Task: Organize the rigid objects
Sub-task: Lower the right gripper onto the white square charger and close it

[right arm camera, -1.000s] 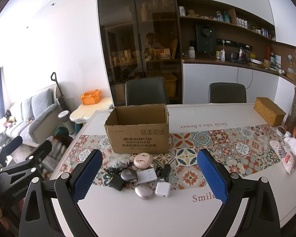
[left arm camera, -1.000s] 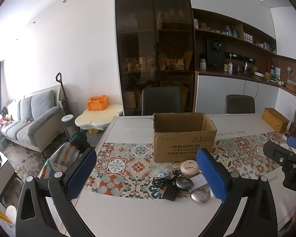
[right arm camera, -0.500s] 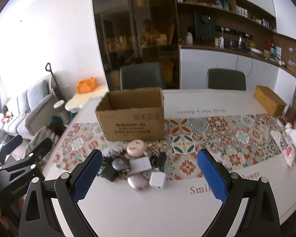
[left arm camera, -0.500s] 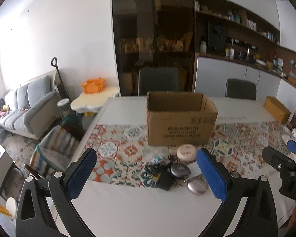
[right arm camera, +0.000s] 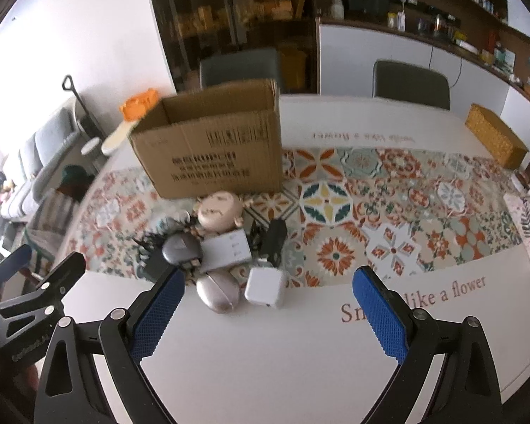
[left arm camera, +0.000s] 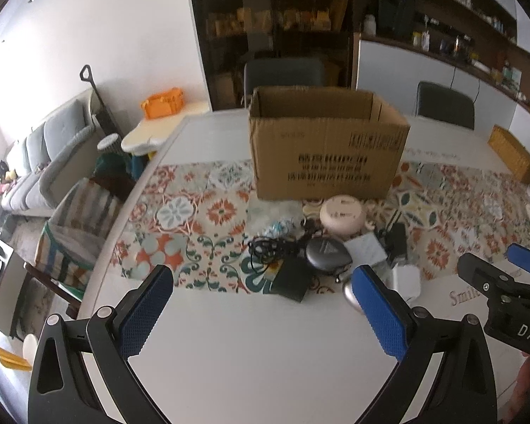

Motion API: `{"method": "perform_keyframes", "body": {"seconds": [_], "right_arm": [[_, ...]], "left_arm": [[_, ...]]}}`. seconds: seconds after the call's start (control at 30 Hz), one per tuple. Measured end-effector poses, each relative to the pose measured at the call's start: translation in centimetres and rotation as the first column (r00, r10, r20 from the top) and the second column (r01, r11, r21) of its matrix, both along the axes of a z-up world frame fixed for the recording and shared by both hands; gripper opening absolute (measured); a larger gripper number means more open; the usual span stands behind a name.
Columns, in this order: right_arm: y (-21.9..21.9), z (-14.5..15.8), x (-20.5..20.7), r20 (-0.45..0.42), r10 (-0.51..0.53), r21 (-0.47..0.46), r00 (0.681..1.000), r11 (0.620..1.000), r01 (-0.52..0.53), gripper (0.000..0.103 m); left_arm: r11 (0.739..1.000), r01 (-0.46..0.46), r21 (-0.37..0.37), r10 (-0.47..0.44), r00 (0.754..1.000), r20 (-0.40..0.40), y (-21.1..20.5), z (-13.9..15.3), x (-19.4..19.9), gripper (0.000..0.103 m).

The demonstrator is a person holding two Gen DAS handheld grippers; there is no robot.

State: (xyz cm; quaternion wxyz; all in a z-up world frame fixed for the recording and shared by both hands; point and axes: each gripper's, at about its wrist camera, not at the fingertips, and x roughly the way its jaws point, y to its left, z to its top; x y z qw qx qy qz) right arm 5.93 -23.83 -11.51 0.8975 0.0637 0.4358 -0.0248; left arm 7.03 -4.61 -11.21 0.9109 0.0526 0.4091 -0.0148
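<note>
We hold the left gripper (left arm camera: 261, 304) and right gripper (right arm camera: 266, 305) spread wide, empty, above the table (right arm camera: 265, 353). The gadget pile (right arm camera: 226, 247) lies before the cardboard box (right arm camera: 212, 148).

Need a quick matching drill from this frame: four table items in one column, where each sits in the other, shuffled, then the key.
Items:
1. cardboard box
2. white charger cube
3. round beige case
4. woven basket

Places:
A. far right of the table
B. just in front of the box
C. behind the pile, open top
D. near edge of the pile, on bare white table

Pairs: 1-C, 2-D, 3-B, 4-A
</note>
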Motion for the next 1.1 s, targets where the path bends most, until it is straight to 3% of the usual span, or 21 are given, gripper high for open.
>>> {"method": "perform_keyframes", "body": {"seconds": [0.5,1.1], "right_arm": [[-0.5,-7.3,4.7,-0.167,0.011,0.035,0.986,0.999,-0.005,0.085],[-0.2,-12.0,8.0,-0.288,-0.002,0.017,0.958,1.000,0.007,0.068]], "left_arm": [[0.999,0.026,0.048,-0.022,0.996,-0.081,-1.5,-4.6,1.9,0.103],[0.993,0.091,0.070,-0.081,0.987,-0.140,-2.8,-7.0,3.7,0.103]]}}
